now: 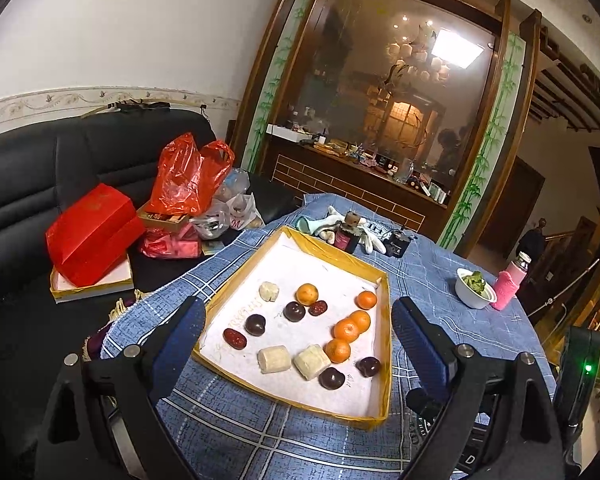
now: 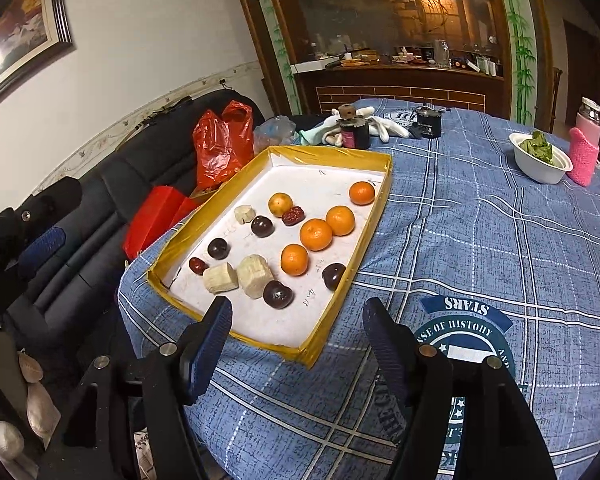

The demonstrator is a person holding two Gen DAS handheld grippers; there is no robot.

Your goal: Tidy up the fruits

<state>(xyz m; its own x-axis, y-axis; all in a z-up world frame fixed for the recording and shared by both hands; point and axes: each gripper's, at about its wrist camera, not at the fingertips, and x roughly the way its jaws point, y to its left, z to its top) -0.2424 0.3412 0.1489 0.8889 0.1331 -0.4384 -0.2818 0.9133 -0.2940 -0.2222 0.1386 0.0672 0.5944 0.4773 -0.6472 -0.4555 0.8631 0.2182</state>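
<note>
Blue checked tablecloth, yellow-rimmed tray, white bowl, gloves

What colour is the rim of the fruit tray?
Yellow-gold, around a white floor; the tray rim shows best in the right wrist view.

Both wrist fisheyes look forward and down over the bench from its near edge, the left near the tray at 12 o'clock, the right seeing it at 11, sharing tray, sofa and cabinet.
</note>
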